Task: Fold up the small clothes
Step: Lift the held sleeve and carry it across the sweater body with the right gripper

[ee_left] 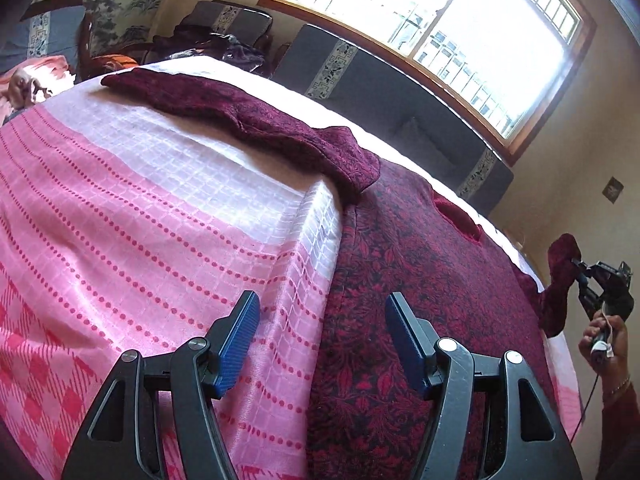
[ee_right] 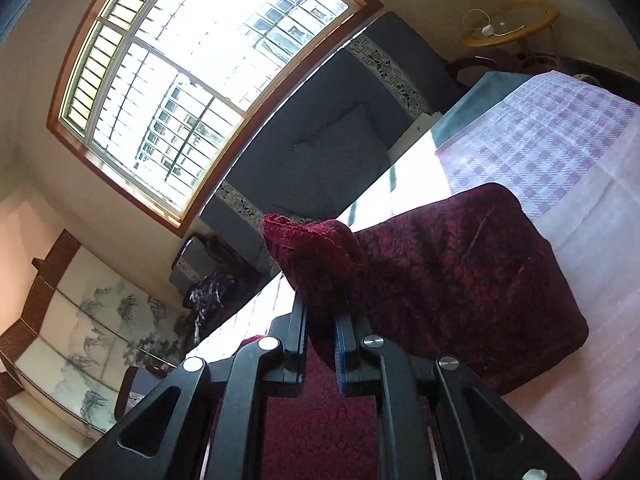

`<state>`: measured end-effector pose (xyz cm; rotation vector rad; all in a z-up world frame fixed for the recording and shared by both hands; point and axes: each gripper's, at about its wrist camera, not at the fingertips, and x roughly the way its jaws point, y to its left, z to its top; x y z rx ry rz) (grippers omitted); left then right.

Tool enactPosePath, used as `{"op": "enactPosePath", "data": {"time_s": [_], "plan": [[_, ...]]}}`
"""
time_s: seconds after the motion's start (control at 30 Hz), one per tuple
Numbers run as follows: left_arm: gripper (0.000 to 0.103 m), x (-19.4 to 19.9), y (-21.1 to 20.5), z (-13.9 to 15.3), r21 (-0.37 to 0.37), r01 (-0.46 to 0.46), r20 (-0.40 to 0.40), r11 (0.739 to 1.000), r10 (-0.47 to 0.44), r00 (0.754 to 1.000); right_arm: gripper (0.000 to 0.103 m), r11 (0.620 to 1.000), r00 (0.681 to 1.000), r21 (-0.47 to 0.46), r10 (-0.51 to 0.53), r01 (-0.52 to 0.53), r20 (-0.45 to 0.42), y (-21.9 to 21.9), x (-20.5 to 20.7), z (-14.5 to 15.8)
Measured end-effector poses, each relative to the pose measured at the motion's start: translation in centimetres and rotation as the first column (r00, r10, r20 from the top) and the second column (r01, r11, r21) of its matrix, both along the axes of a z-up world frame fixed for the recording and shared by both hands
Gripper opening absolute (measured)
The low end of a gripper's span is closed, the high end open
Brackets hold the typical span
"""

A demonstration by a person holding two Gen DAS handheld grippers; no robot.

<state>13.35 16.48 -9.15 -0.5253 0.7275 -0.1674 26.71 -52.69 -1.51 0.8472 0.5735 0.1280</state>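
Note:
A dark red patterned sweater lies spread on a pink and white cloth. One sleeve stretches away to the far left. My left gripper is open and empty, low over the sweater's left side edge. My right gripper is shut on the other sleeve and holds its cuff lifted off the cloth. In the left wrist view the right gripper shows at the far right with the raised sleeve. The sweater body lies to the right in the right wrist view.
A grey cushioned bench runs under a large window behind the cloth. Dark clothes are piled at the back left. A painted screen stands by the wall. A round wicker table stands far right.

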Motion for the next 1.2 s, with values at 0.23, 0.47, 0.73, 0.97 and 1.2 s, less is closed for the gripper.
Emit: {"op": "enactPosePath", "data": {"time_s": [0.23,0.47,0.73,0.97,1.2], "plan": [[0.07,-0.9,2.3,-1.2,-0.195,-0.04,0.035,0.98,0.048,0.998,0.011,0.992,0.991,0.004,0.123,-0.123,-0.046,9.7,3.2,-2.5],[0.073,-0.6,1.6,-0.8,-0.144,-0.034,0.019,0.989,0.037,0.999,0.011,0.983,0.977,0.014,0.184,-0.183,-0.108,15.2,5.2,-5.0],[0.077,-0.7,1.6,-0.7,-0.128,-0.047,0.01,0.991,0.049,0.999,0.011,0.969,0.959,0.008,0.247,-0.248,-0.137,19.5,6.5,-5.6],[0.078,-0.7,1.7,-0.7,-0.125,-0.048,0.007,0.991,0.049,0.999,0.012,0.958,0.947,0.03,0.285,-0.284,-0.15,21.9,7.2,-6.0],[0.079,-0.5,1.6,-0.8,-0.123,-0.045,0.005,0.991,0.046,0.999,0.012,0.948,0.934,0.048,0.318,-0.315,-0.163,23.8,7.9,-6.9]]}}
